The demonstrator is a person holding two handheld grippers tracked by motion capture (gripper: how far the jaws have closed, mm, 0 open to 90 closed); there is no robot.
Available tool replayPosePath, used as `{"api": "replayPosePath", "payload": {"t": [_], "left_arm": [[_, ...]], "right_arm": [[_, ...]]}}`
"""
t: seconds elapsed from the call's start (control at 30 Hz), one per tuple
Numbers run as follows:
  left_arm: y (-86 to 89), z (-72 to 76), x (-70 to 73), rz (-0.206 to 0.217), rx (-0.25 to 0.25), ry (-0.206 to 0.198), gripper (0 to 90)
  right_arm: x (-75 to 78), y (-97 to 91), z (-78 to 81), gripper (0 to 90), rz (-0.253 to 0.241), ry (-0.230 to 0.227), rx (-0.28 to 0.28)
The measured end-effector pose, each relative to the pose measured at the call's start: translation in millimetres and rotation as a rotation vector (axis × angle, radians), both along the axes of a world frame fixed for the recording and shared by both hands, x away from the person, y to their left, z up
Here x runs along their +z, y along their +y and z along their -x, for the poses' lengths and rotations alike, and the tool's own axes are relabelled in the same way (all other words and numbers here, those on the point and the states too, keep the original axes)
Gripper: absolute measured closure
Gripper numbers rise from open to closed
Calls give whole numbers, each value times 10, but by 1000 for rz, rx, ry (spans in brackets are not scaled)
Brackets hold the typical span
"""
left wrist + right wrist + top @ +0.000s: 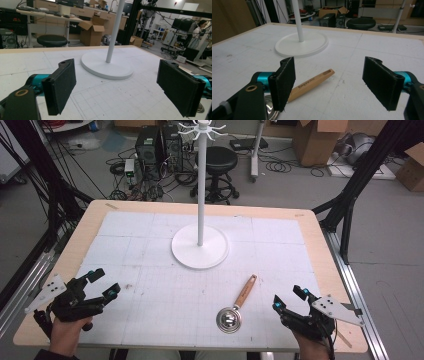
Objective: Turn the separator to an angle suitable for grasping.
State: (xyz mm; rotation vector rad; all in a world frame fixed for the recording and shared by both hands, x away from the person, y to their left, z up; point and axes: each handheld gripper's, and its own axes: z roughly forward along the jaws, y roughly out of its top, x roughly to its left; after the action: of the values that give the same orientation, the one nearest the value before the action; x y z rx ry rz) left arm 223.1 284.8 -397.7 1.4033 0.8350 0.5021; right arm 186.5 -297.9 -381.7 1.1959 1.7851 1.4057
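High view: both grippers rest at the near table edge, jaws apart, nothing held.

Left gripper sits at the near left corner of the table, jaws wide with only bare mat between them in the left gripper view. Right gripper sits at the near right, jaws likewise spread and empty. Scoop, metal bowl toward the person and wooden handle angled away, lies flat just left of the right gripper, untouched. White stand rises upright at mid-table, well apart from both.
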Motion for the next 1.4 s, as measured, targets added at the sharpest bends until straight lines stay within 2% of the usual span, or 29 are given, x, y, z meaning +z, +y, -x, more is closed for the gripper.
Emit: {"api": "replayPosePath", "payload": {"t": [0.13,0.17,0.2,0.23,0.27,0.3,0.33,0.4,0.43,0.47,0.5,0.57,0.6,0.63,0.67,0.73,0.77,0.87,0.93,0.97,1.13,1.4], "left_arm": [[-8,-20,-12,-2,-1,8,162],[-14,-26,-14,-3,-3,9,162],[-13,-29,-13,-8,-4,11,165],[-18,-35,-16,-5,-3,12,165],[-21,-46,-19,-6,2,14,165],[-21,-46,-19,-6,2,14,166],[-24,-45,-18,-8,4,16,166],[-25,-29,-17,-9,3,18,169],[-28,-18,-14,-5,2,12,172],[-28,-18,-14,-5,2,12,173],[-28,-18,-14,-5,-2,11,173],[-32,-21,-20,-15,-10,14,174],[-33,-20,-20,-17,-14,15,174],[-33,-16,-20,-16,-16,16,176],[-35,-13,-19,-15,-15,18,179],[-36,-12,-19,-13,-13,19,185],[-36,-12,-19,-13,-13,19,188],[-32,-27,-26,-18,-12,24,189],[-32,-31,-32,-15,-15,31,190],[-32,-29,-32,-13,-19,31,198],[-35,-30,-32,-9,-26,33,203],[-31,-34,-37,-9,-22,42,204]], "right_arm": [[-15,25,-14,186,19,4,-1],[-27,57,-35,166,44,5,-23],[-61,102,-74,166,52,25,-43],[-61,102,-74,166,52,25,-43],[-142,172,-156,172,69,81,0],[-142,172,-156,172,69,81,0],[-165,196,-178,209,77,102,23],[-222,261,-222,445,84,158,66],[-265,315,-247,603,95,182,97],[-265,315,-247,603,95,182,97],[-274,330,-258,717,112,186,117],[-285,362,-260,830,130,189,155],[-290,370,-267,856,135,191,167],[-335,405,-291,894,166,230,191],[-360,428,-298,894,178,247,202],[-448,511,-341,895,237,300,244],[-448,511,-341,895,237,300,244],[-581,693,-450,894,327,382,303],[-592,710,-468,894,334,386,303],[-599,717,-514,894,310,389,307],[-609,798,-545,893,300,372,327],[-617,924,-568,893,311,361,352]]}}
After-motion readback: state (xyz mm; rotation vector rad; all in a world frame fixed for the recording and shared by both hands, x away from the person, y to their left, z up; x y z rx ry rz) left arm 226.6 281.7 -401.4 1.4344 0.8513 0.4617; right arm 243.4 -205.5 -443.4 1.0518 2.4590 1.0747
